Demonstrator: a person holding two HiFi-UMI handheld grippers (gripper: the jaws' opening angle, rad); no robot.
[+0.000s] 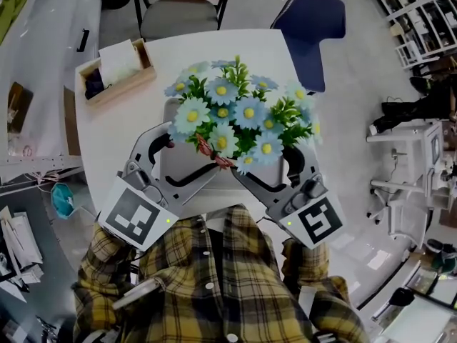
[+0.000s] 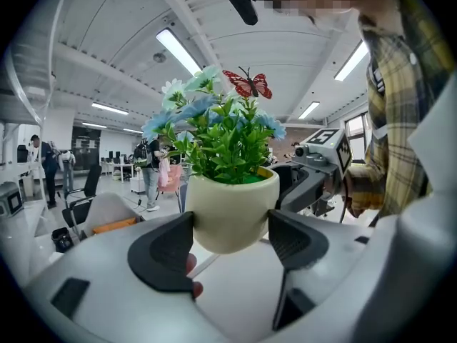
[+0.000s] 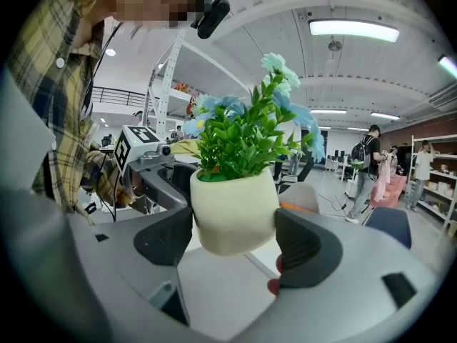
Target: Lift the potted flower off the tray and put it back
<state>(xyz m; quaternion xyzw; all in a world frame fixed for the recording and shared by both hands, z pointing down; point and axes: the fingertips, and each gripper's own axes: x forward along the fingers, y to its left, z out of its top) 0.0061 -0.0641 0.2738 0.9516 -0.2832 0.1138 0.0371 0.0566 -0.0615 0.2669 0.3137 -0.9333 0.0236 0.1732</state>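
Grip from both sides: left gripper (image 2: 230, 238) and right gripper (image 3: 234, 238) each clamped on the potted flower (image 1: 232, 120), upright, squarely between them. Seemingly just clear of the tray (image 1: 171, 164), toward the table's (image 1: 107, 123) near edge. Straight down for the return, neither hand nearer.

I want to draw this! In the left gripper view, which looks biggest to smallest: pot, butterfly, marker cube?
Largest: pot.
Next: butterfly and marker cube look about alike; cube is farther, so unranked.
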